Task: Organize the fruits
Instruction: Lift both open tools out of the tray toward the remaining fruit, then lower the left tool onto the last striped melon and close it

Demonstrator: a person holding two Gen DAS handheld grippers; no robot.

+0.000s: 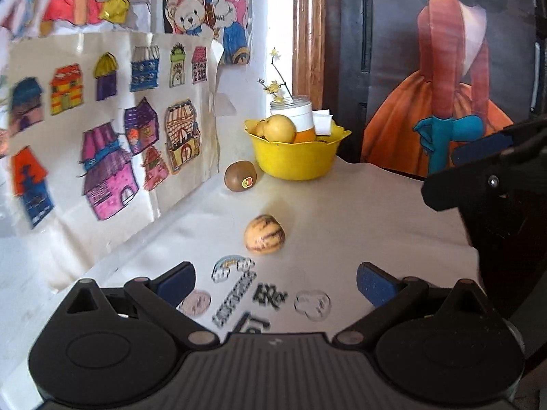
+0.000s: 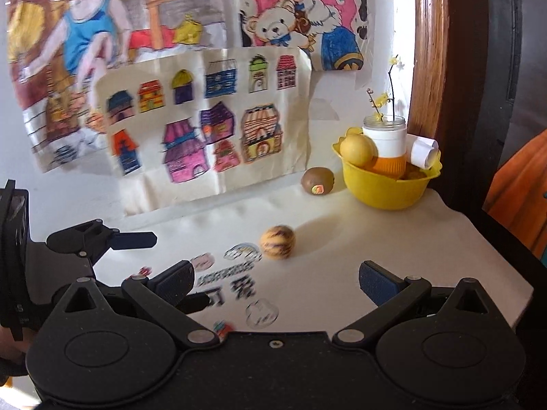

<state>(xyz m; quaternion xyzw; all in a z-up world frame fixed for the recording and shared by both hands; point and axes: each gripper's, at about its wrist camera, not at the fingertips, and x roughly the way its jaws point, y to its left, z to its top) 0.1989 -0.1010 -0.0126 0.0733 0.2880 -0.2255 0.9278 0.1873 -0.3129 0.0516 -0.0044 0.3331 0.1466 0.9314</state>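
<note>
Striped yellow fruit (image 1: 264, 234) mid-tabletop looks light, smooth, roll-prone, so pinch its widest middle; both hand-held grippers, left (image 1: 275, 282) and right (image 2: 276, 282), spread empty.

Stickers (image 2: 239, 273) near table's front edge: blurred, print unreadable. Jar (image 1: 296, 116) standing in yellow bowl (image 1: 294, 160): base hidden behind rim and pear (image 1: 278, 128). Bowl's other contents mostly hidden. Kiwi (image 2: 317, 180) label too small to read.

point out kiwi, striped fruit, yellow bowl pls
kiwi (image 1: 240, 176): left wrist view, middle of its brown skin, above the sticker.
striped fruit (image 1: 264, 234): left wrist view, centre of its striped face.
yellow bowl (image 2: 386, 184): right wrist view, front outer wall.
</note>
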